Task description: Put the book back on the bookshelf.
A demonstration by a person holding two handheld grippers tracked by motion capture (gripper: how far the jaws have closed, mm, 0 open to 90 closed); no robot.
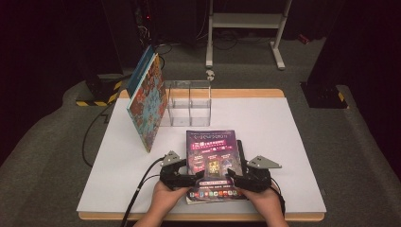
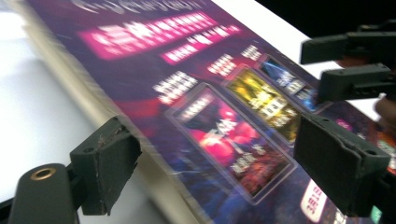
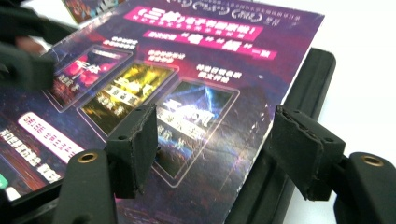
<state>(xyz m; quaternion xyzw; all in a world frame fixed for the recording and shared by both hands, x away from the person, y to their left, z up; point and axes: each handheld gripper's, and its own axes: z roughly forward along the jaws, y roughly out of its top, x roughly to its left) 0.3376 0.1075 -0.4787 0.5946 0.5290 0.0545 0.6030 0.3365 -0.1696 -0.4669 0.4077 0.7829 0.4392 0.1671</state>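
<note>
A purple book [image 1: 211,151] with pink lettering lies flat near the table's front edge. It rests on a black bar [image 1: 241,153] that sticks out along its right side. My left gripper [image 1: 197,176] sits at the book's near left corner. In the left gripper view the left gripper [image 2: 217,158] has its jaws spread wide, one past the book's [image 2: 210,116] left edge and one over the cover. My right gripper [image 1: 231,176] is at the near right corner. The right gripper [image 3: 215,140] is open, one jaw over the cover [image 3: 154,84], the other over the black bar [image 3: 303,88].
A colourful book [image 1: 147,101] leans upright against a clear acrylic holder [image 1: 189,103] at the back left of the white tabletop [image 1: 283,142]. A white metal frame [image 1: 246,28] stands on the floor behind the table. Cables trail off the front left.
</note>
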